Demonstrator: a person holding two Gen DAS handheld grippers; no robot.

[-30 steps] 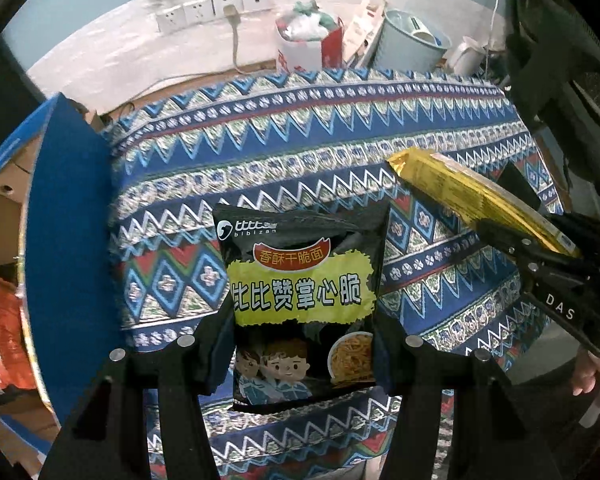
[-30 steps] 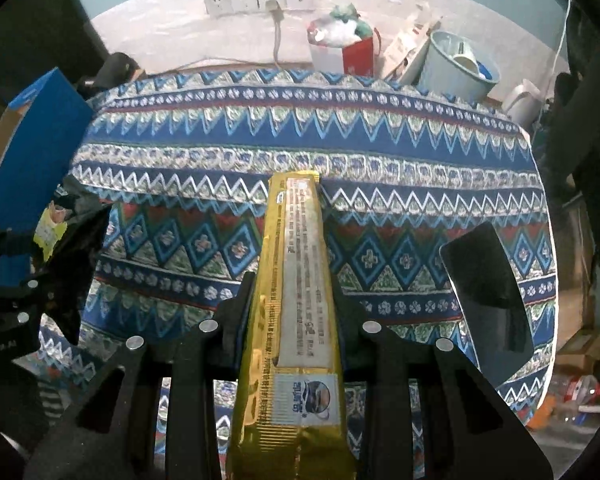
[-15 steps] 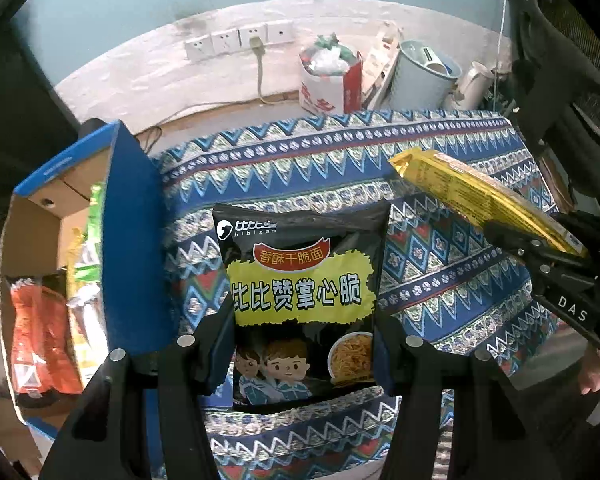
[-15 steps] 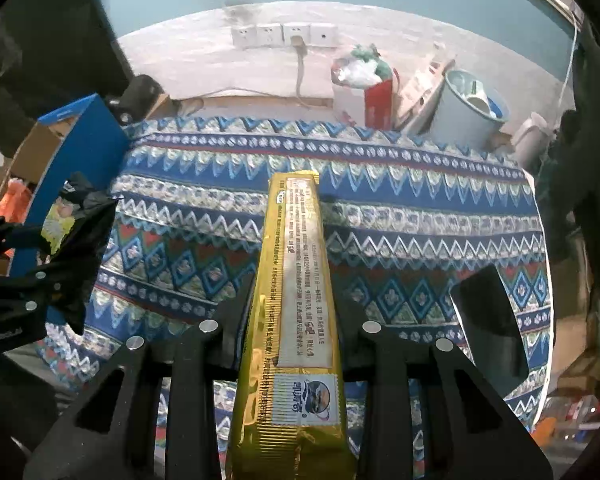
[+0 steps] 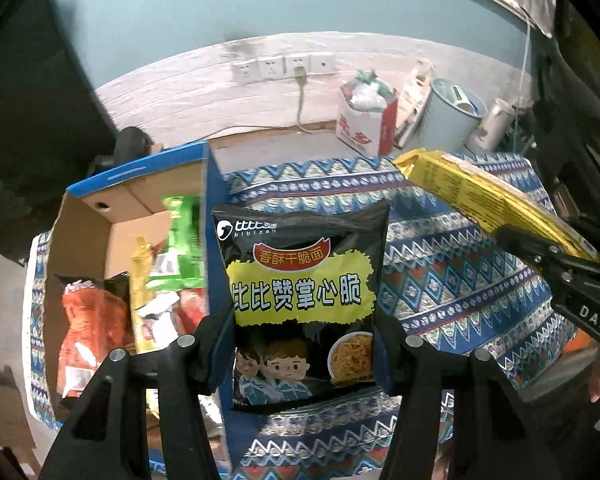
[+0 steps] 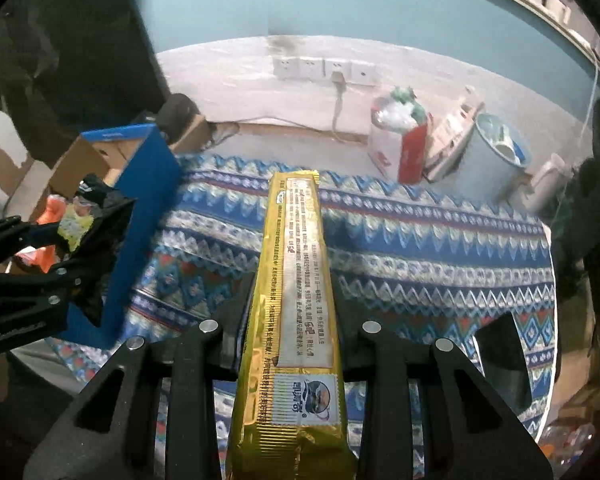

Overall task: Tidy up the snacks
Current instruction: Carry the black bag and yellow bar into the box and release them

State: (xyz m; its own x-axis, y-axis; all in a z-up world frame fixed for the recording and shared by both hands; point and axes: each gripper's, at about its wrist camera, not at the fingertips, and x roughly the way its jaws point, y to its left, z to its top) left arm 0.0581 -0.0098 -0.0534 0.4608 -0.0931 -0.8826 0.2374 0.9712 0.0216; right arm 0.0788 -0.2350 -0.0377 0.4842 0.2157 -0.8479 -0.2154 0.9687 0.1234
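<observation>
My left gripper point(image 5: 304, 344) is clamped on the lower part of a black noodle bag point(image 5: 304, 300), one finger point(image 5: 216, 344) against each side edge; the bag hangs upright between them, clear of the cloth point(image 5: 440, 280). My right gripper point(image 6: 290, 332) is closed tight on a long yellow pack point(image 6: 296, 280), which juts forward between the fingers and, in the left view, slants across the upper right.

Compared with a second ago, both grips are unchanged, but both views now look from higher and further left. The open box point(image 5: 112, 216), earlier only a blue wall at the left edge of the left view, now shows its inside: a green packet point(image 5: 180, 240), an orange bag point(image 5: 88, 320) and other snacks stand in it. In the right view the box point(image 6: 140, 184) has likewise come further into frame, with the left gripper and black bag in front of it at its near corner.

I judge both snacks lifted and in transit toward the box, the black bag nearest, level with its blue right wall. Neither is over the opening yet. What remains is to carry each past that wall and release it among the packets; the long pack may need angling to fit.
</observation>
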